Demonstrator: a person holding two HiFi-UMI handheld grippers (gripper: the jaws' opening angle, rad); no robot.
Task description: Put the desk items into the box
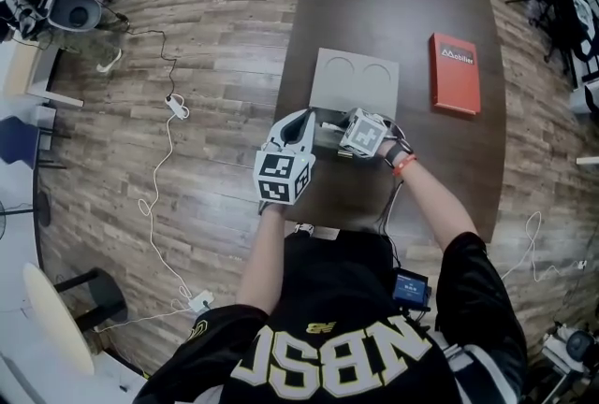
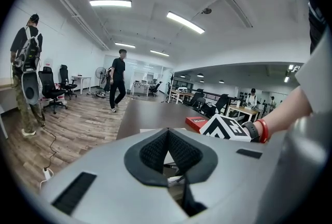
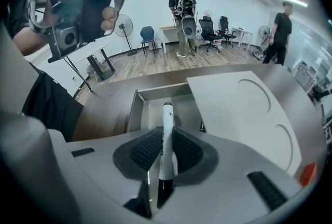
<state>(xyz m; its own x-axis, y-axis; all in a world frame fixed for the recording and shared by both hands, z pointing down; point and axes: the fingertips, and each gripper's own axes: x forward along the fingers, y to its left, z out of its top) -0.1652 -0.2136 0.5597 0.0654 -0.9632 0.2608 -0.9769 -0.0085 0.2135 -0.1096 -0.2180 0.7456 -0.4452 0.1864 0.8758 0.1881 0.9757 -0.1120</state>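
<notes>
The right claw (image 3: 164, 140) grips a white marker (image 3: 167, 124) lengthwise between its pads, angled down over the open grey box (image 3: 136, 109) on the desk (image 1: 393, 9), apparently to drop it inside. The lid (image 3: 238, 109) sits to 1 side, leaving room. The left claw (image 2: 167, 134), closed and empty, hovers beside the box. 1 red book (image 1: 455, 73) lies well apart.

black shirt (image 1: 328, 360): "NBSC" in large pale letters | red book (image 1: 455, 73) on surface (image 1: 393, 0): white title, roughly "Mobiler" | marker (image 3: 166, 135): small print, unreadable
</notes>
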